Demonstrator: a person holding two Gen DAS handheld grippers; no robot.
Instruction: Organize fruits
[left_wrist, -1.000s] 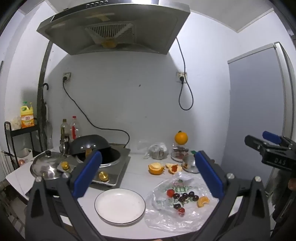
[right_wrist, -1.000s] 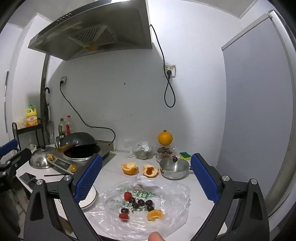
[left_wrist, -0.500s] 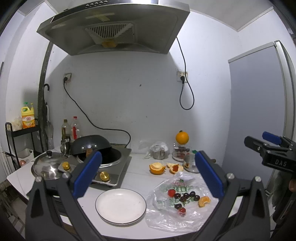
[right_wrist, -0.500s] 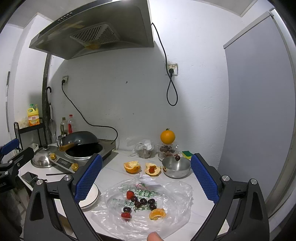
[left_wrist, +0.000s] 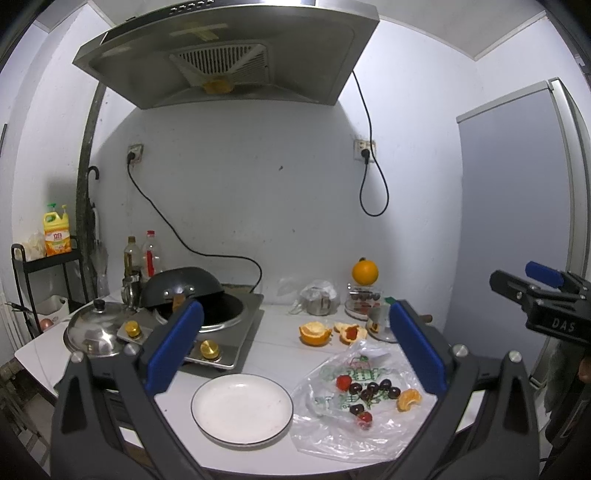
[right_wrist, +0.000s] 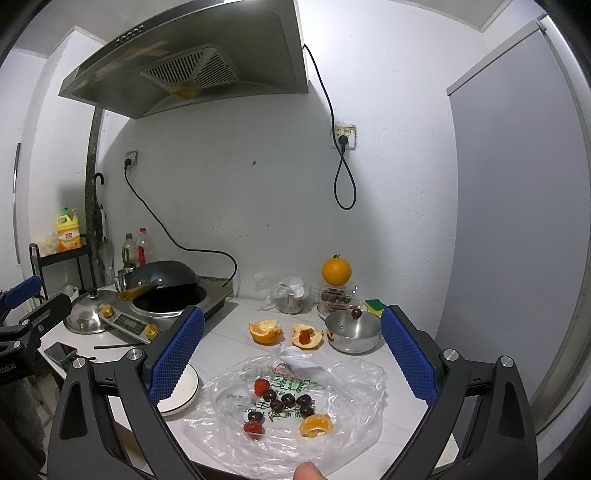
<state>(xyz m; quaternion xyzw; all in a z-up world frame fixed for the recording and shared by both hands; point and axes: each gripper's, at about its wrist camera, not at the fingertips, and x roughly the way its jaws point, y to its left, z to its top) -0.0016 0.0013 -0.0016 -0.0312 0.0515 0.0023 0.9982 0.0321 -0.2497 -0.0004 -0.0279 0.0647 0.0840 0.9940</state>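
Right now both tools hang above the near edge of the worktop (left_wrist: 280, 325), neither touching anything. The left hand-held gripper (left_wrist: 295, 347) is spread wide and holds nothing; the right hand-held gripper (right_wrist: 291, 350) is just as wide and also holds nothing. The fruit lies loose on a flattened plastic bag (right_wrist: 295, 417): dark cherries (right_wrist: 286, 400), two strawberries (right_wrist: 261, 386) and a peeled orange segment (right_wrist: 316, 424). Just left of the bag sits an empty white plate (left_wrist: 242, 408), probably set there to receive the sorted fruit, so the wide jaws suit a first pick.

From the left wrist the whole plate shows, and the right tool appears at the frame's edge. From the right wrist the plate is half hidden behind a finger, but a phone (right_wrist: 61, 350) by the stove and a fingertip at the bottom edge show.
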